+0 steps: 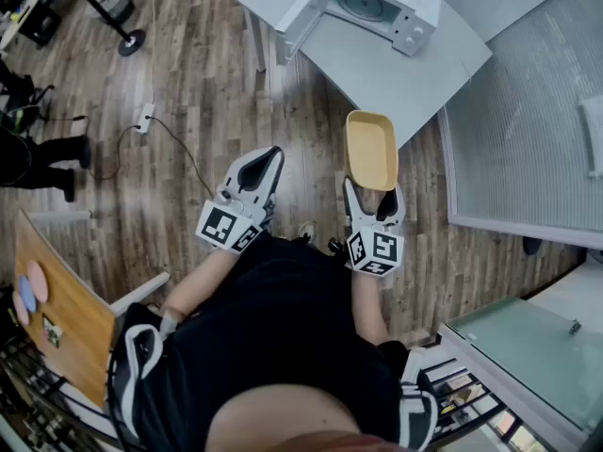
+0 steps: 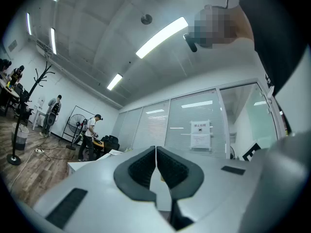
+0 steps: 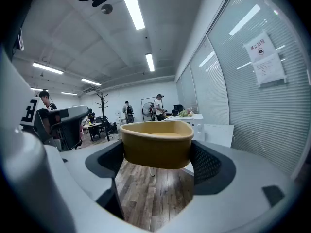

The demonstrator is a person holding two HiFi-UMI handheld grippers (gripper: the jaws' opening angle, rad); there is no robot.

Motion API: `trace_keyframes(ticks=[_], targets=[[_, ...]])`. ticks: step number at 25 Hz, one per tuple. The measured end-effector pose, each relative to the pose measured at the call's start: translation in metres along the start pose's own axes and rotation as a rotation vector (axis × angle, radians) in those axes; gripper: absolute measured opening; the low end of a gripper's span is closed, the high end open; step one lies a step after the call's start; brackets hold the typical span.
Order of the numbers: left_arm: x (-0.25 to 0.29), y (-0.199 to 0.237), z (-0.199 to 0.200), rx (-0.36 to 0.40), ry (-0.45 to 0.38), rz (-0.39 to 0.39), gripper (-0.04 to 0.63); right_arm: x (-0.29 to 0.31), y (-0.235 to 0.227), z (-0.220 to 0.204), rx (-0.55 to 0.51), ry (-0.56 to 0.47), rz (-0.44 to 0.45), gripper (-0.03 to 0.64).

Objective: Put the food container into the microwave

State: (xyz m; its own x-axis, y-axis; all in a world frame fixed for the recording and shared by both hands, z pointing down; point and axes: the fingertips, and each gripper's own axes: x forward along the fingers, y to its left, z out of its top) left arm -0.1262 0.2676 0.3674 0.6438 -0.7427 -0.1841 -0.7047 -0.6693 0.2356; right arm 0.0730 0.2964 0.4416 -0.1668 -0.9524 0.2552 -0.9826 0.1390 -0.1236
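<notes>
The food container (image 1: pixel 371 149) is a shallow yellow tray, empty, held out in front of me over the wooden floor. My right gripper (image 1: pixel 373 194) is shut on its near end, and in the right gripper view the container (image 3: pixel 156 142) fills the gap between the dark pads. My left gripper (image 1: pixel 271 156) hangs beside it to the left, shut and holding nothing; its jaws (image 2: pixel 156 166) meet. The white microwave (image 1: pixel 377 3) stands on a white table (image 1: pixel 415 78) ahead, with its door swung open to the left.
A wall of glass with blinds (image 1: pixel 528 130) runs along the right. A power strip with its cable (image 1: pixel 146 116) lies on the floor at left, near a stand's base (image 1: pixel 132 40). A wooden board (image 1: pixel 57 314) sits at lower left. Several people stand far off.
</notes>
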Motion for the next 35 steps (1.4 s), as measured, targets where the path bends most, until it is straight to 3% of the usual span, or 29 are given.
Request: trace_keyframes(ticks=[13, 27, 35], targets=[[0.012, -0.011, -0.007, 0.003, 0.015, -0.023, 0.028, 0.001, -0.01, 0.0, 0.037, -0.005, 0.006, 0.448], [0.062, -0.051, -0.029, 0.03, -0.002, 0.027, 0.028, 0.019, -0.085, -0.007, 0.036, -0.004, 0.062, 0.448], [0.111, -0.014, -0.044, 0.018, 0.004, 0.067, 0.028, 0.081, -0.11, -0.004, 0.039, 0.017, 0.077, 0.448]])
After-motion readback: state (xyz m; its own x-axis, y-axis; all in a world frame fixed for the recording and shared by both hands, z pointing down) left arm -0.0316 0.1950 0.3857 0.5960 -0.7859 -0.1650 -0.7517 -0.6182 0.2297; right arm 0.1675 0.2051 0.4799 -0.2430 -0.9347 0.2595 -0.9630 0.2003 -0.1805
